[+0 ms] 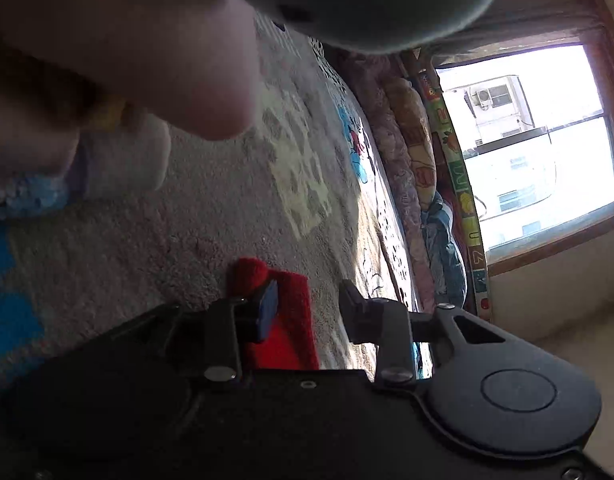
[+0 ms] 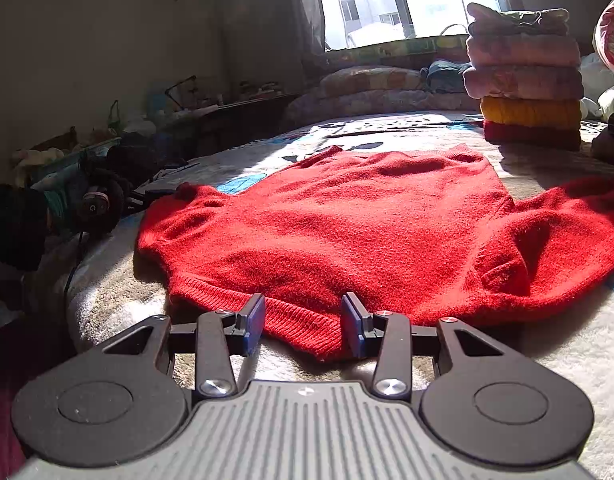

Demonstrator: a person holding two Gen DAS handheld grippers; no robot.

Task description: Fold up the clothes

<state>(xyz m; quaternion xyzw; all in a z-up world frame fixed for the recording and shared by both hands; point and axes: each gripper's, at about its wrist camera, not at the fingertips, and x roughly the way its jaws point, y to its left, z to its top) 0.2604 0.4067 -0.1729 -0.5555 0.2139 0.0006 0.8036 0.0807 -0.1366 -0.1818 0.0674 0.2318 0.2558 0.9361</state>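
Red sweater (image 2: 347,224) lies flat; right jaws gape around its ribbed hem; left jaws gape too, gripping nothing.

Right hand-held gripper (image 2: 303,324): grey ribbed housing, two black round-ended side plates with embossed circles, black linkage arms, silver screws, blue finger pads (image 2: 254,322). Left hand-held gripper (image 1: 307,312): black body — same plates and screws, one blue pad visible.

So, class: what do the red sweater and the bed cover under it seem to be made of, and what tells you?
Red sweater: looks like soft knitted wool or acrylic, matte and fuzzy, with a ribbed hem at the right tongs. Bed cover: probably plush fleece, with a shaggy pile and printed cartoon shapes.
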